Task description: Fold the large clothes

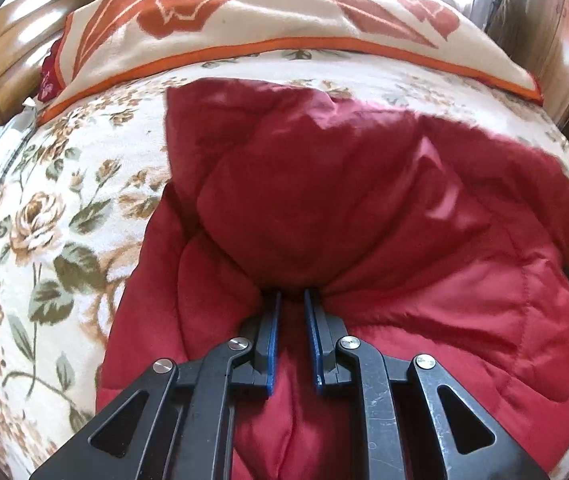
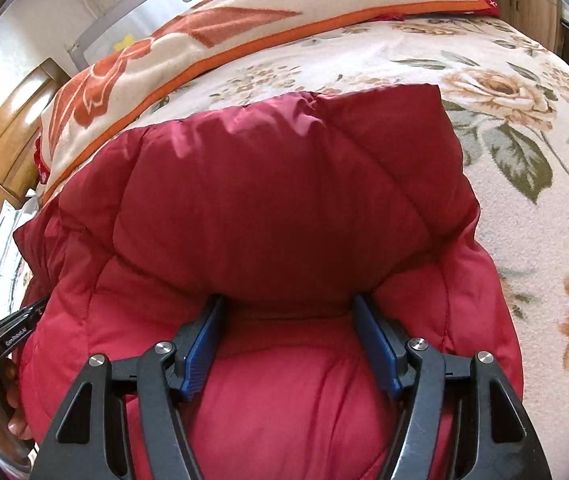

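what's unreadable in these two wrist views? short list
- Left claw: tips buried in a fold of the red padded jacket, so the depth of its bite is hidden.
- Right claw: tips run under a puffy fold; pad contact unclear.
- Jacket's near end: cut off by the bottom edge in both views.
- Jacket's right side, left view: motion-blurred.
- Hand: cut off at the left edge.
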### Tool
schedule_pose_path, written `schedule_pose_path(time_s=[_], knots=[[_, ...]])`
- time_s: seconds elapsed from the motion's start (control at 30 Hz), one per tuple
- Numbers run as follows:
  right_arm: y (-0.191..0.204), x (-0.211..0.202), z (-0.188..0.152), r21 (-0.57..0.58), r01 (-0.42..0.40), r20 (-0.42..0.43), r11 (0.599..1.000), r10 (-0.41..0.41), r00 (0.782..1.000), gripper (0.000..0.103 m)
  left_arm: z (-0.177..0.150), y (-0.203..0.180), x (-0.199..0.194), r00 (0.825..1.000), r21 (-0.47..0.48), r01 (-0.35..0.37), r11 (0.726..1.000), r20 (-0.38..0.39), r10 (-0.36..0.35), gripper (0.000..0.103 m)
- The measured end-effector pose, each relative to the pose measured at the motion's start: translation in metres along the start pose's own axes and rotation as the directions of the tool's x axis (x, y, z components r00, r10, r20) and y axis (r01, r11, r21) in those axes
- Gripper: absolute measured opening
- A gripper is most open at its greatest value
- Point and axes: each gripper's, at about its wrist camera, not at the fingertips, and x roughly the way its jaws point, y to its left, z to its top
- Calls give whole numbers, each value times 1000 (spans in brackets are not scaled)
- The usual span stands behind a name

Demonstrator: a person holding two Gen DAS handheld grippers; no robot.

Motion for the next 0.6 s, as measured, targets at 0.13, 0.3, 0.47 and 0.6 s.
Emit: schedule_pose_path(time_s=[0.13,0.3,0.47,0.6], knots=[[-2,-2,0,2,-11,4,1000,11,1000,69,-10,11,-27,998,-25,53,998,32,-53,16],[-6,-18,-4,18,-71,51,997,70,996,69,-29,32,-58,993,-51,88,995,78,-84,45],[-20,-53,-15,76,-156,107,985,147,983,69,-50,53,-81,991,-77,81,994,114,-72,72],[-32,-77,-26,98,-188,135,977,174,975,79,-65,70,-86,992,-106,82,991,100,-71,83]])
